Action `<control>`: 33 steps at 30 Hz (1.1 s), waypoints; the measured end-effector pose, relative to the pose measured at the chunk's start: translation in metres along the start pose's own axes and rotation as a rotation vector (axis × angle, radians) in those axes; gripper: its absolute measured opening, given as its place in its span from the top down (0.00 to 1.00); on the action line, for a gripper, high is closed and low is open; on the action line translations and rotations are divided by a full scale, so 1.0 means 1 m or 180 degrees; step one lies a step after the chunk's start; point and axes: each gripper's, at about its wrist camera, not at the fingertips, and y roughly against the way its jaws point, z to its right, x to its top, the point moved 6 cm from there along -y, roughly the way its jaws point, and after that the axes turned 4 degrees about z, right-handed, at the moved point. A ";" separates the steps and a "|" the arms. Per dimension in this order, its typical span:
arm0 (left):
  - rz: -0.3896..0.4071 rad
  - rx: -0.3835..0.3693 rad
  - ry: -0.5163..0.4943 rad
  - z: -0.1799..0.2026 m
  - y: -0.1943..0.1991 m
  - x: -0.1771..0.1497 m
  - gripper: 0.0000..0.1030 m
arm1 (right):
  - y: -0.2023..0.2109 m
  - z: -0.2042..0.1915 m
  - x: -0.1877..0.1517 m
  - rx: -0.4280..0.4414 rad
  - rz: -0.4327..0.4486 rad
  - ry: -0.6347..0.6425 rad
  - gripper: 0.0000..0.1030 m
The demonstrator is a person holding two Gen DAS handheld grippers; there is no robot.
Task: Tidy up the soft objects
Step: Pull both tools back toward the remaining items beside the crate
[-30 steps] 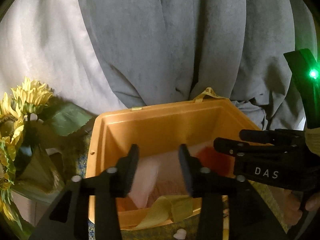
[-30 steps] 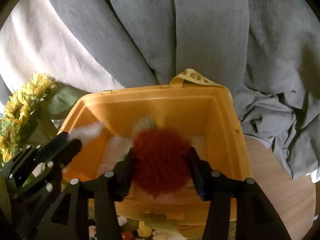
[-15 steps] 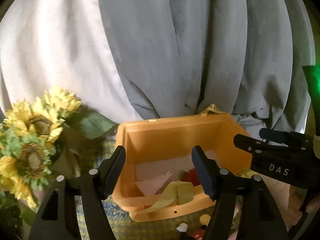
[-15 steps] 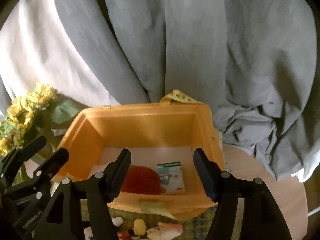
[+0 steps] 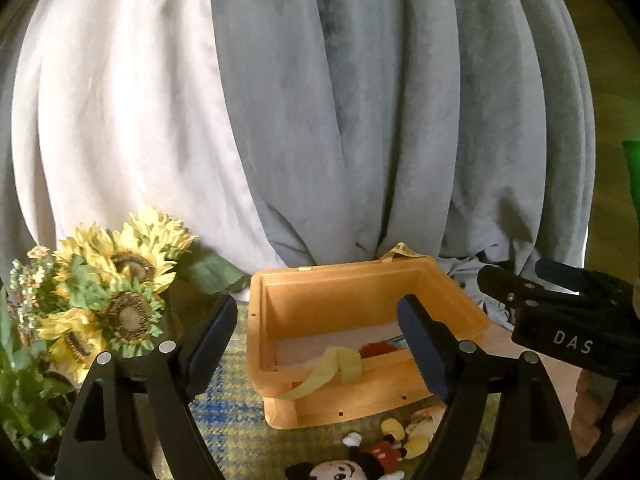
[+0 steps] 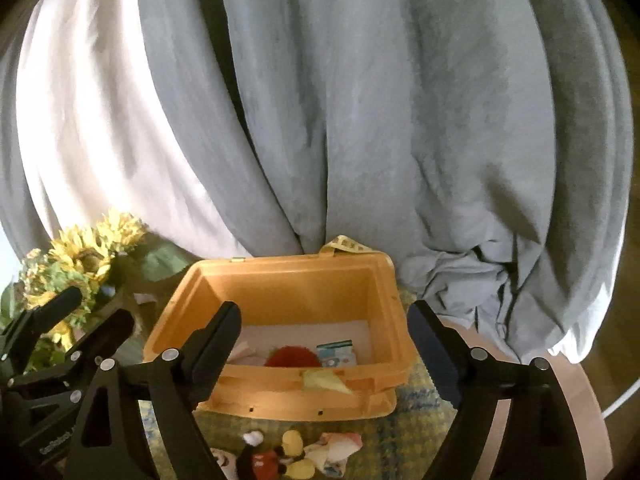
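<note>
Red plush [image 6: 293,356] beyond empty right hand-held gripper [image 6: 324,332]

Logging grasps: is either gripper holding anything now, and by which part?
Nothing. Left gripper and right gripper are both open and empty above the bin.

Your left gripper [image 5: 320,340] hangs with its fingers [image 5: 420,344] spread wide and empty, framing the orange bin [image 5: 360,396]. Inside the bin you can see a red fuzzy item [image 5: 374,349] and a yellow strap [image 5: 336,368] draped over its near wall. A Mickey plush [image 5: 360,460] lies on the checked cloth [image 5: 228,416] just before the bin. Sunflowers [image 5: 116,288] stand left; your right gripper [image 5: 560,312] sits at the right.
</note>
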 end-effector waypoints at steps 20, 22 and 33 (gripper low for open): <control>0.0039 0.0269 0.0083 0.017 0.083 -0.032 0.19 | 0.086 -0.001 -0.032 0.0011 0.0227 0.0102 0.16; 0.0060 0.0332 0.0083 0.021 0.091 -0.037 0.19 | 0.092 0.001 -0.037 0.0067 0.0238 0.0135 0.16; 0.0031 0.0358 0.0129 0.029 0.118 -0.068 0.19 | 0.118 0.007 -0.067 0.0203 0.0172 0.0103 0.16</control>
